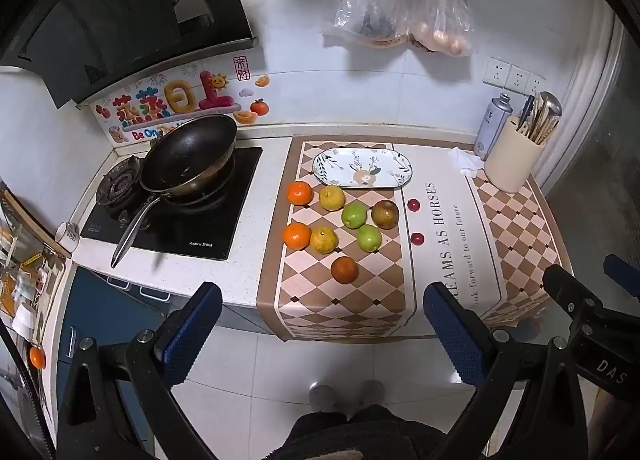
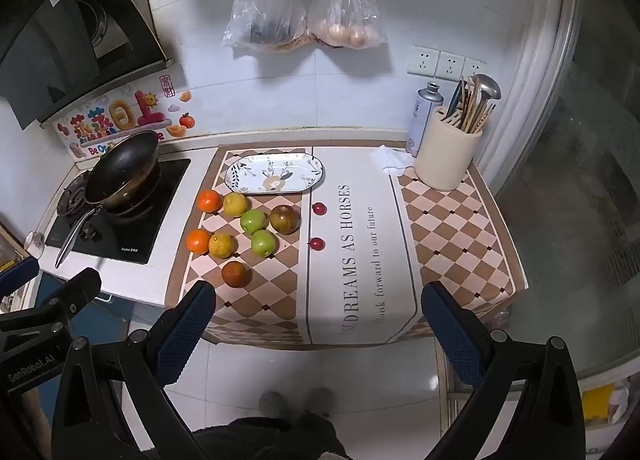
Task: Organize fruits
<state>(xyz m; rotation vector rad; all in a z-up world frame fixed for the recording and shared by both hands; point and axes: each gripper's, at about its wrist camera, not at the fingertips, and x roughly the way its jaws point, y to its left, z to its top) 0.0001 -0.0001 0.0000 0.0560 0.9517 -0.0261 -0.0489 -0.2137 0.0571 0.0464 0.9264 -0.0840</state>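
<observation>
**Fruit laid out on the mat, both grippers held back**

While both grippers hang over the floor short of the counter edge, their jaws stand wide apart and hold nothing: the left gripper (image 1: 322, 334) and the right gripper (image 2: 316, 334) are each well apart from the fruit. Grey slippers (image 1: 346, 396) show on the pale tiles below.

Nearest the grippers on the checked mat (image 1: 344, 312) lies a dark orange (image 1: 344, 269), alone. Beyond it sit two rows running left to right: an orange (image 1: 297, 236), a yellow citrus (image 1: 323, 240) touching it, and a green apple (image 1: 369, 237); then a second orange (image 1: 299, 193), a yellow fruit (image 1: 332, 198), a second apple (image 1: 354, 215) and a brown fruit (image 1: 385, 213). Two small red fruits (image 1: 417, 238) lie just right of these, on the mat's white band.

Behind the fruit an oval plate (image 1: 362, 167) lies with its long axis left to right, parallel to the wall. Left of the mat a wok (image 1: 188, 154) stands on the hob, handle pointing toward the counter edge. A utensil pot (image 1: 514, 158) stands at far right, and bags (image 1: 404, 8) hang on the tiled wall.
</observation>
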